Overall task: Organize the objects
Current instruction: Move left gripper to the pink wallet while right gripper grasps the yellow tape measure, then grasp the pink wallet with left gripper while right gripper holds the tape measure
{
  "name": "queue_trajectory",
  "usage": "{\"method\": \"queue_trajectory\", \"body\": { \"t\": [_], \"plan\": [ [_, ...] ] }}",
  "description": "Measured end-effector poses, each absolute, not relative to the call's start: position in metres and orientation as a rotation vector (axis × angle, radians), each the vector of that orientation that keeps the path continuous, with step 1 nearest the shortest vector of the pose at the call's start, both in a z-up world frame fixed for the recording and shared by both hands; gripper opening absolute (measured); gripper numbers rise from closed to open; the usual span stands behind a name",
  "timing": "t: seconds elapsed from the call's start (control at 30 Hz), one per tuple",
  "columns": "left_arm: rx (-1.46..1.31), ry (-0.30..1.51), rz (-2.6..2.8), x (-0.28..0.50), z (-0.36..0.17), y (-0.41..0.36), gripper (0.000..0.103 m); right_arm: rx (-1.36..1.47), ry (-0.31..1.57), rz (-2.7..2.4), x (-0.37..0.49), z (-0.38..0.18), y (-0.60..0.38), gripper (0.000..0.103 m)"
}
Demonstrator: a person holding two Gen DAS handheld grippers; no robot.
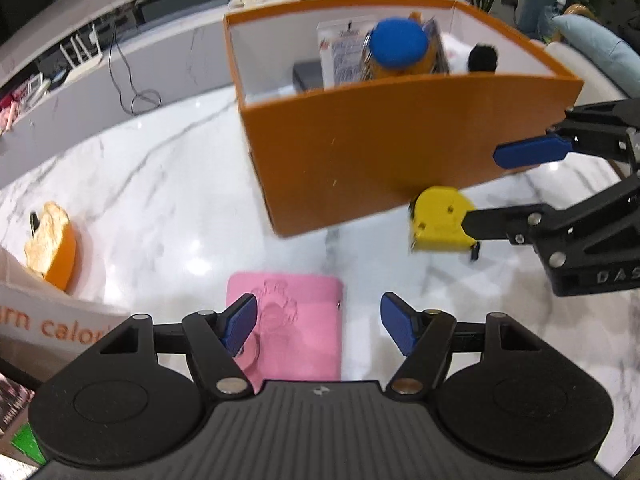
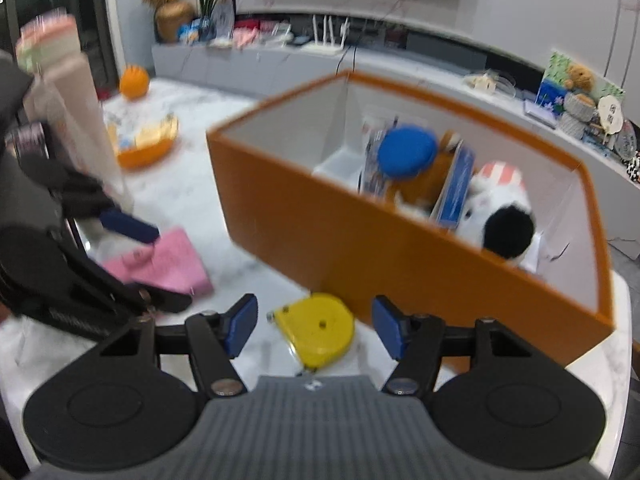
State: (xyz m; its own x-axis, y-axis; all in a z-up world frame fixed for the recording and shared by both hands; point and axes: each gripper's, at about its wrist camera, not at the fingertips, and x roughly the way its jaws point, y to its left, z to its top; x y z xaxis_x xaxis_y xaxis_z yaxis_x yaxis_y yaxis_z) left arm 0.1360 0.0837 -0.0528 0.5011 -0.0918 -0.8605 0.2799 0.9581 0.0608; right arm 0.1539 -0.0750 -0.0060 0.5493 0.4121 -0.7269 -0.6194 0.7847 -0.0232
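With the right gripper [image 2: 314, 326] spread wide around the yellow tape measure [image 2: 318, 328] lying just near of the orange box [image 2: 320, 224], I'd centre it before pinching, while the left gripper [image 1: 318, 326] hovers open over the pink pouch [image 1: 304, 320].

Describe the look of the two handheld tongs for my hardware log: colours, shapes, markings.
Both match. The left tongs and the right tongs have black angular linkage arms with silver pivot bolts, ending in blue ribbed pads. Behind sit two black round discs and a grey ribbed body with a small white logo. The right tongs' side shows pale lettering, "DAS". No cables or sleeves visible.
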Motion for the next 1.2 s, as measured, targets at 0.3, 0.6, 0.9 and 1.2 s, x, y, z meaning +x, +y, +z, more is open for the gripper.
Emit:
{"method": "queue_trajectory", "body": {
  "t": [0.3, 0.6, 0.9, 1.2],
  "plan": [
    [0.211, 1.047, -0.217, 0.134, -0.055, 0.086, 0.08, -0.269, 0.874, 0.596, 0.17, -0.034, -0.062, 0.065],
    [0.232, 1.031, -0.225, 0.134, -0.06, 0.085, 0.081, -0.29, 0.893, 0.561, 0.178, -0.05, -0.046, 0.066],
    [0.27, 1.03, -0.24, 0.132, -0.062, 0.077, 0.087, -0.311, 0.892, 0.567, 0.182, -0.057, -0.036, 0.06],
    [0.258, 1.041, -0.301, 0.126, -0.062, 0.069, 0.083, -0.32, 0.917, 0.56, 0.183, -0.055, -0.036, 0.06]
  ]
}}
